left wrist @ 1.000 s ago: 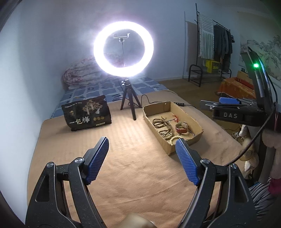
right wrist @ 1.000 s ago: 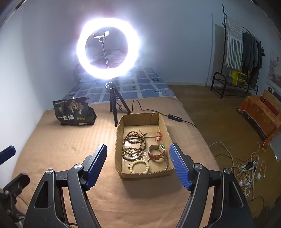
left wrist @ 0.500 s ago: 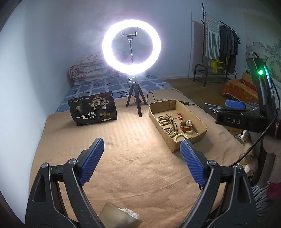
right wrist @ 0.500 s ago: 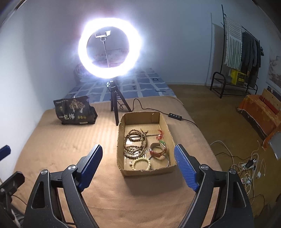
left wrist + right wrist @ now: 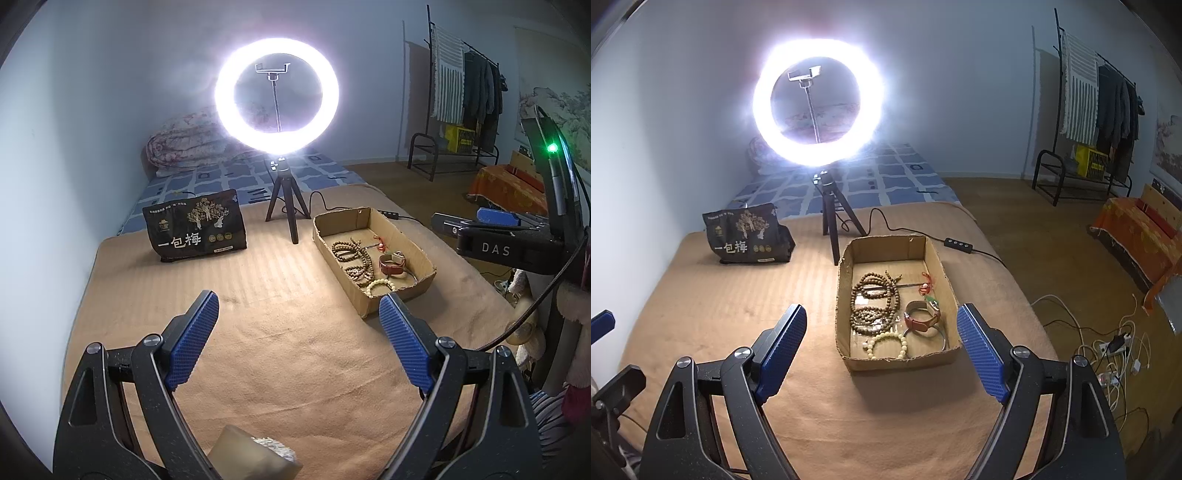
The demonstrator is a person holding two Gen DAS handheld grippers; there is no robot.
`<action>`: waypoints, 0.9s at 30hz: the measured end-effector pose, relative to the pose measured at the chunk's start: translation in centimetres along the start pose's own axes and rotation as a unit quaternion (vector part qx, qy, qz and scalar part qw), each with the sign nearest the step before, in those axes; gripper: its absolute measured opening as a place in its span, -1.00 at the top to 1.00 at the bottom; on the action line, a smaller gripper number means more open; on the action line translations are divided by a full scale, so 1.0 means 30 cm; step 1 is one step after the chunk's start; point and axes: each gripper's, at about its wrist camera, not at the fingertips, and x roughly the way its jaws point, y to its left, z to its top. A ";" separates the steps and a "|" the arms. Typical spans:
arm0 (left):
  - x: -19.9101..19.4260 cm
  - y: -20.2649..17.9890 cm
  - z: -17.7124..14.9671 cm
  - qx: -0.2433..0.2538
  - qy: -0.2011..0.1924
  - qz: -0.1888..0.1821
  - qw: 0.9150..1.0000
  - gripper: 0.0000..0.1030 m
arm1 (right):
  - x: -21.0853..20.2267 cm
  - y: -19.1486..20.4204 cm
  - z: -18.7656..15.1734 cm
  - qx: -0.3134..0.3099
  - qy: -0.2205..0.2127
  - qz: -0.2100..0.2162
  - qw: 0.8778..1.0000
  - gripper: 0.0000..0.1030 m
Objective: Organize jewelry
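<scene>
An open cardboard box [image 5: 845,295] [image 5: 410,245] sits on the tan blanket. Inside lie brown bead strands [image 5: 873,302] [image 5: 352,258], a pale bead bracelet [image 5: 886,344] [image 5: 381,286], a red-brown leather watch [image 5: 921,320] [image 5: 392,263], a thin metal bangle [image 5: 943,338] and a red cord charm [image 5: 928,282]. My right gripper [image 5: 882,349] is open and empty, held above the blanket just in front of the box. My left gripper [image 5: 299,334] is open and empty, to the left of the box. The right gripper also shows in the left wrist view [image 5: 496,236].
A lit ring light on a small tripod [image 5: 833,225] [image 5: 286,210] stands behind the box, its cable and switch [image 5: 955,243] trailing right. A dark snack bag [image 5: 746,236] [image 5: 195,230] stands at back left. A tape roll [image 5: 251,456] lies near me. Cables [image 5: 1108,354] litter the floor.
Both grippers have pulled back and risen slightly; the box looks smaller and farther. The left view has swung so the ring light sits more central. A tape roll came into the left view.
</scene>
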 end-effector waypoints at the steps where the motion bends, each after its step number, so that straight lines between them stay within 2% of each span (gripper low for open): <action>1: 0.001 -0.001 0.000 0.000 0.001 0.000 1.000 -0.77 | 0.000 -0.001 0.000 0.000 0.000 0.000 1.000 -0.62; 27: 0.005 -0.008 0.001 0.001 0.001 0.003 1.000 -0.77 | -0.002 -0.007 -0.004 0.004 0.001 0.000 1.000 -0.62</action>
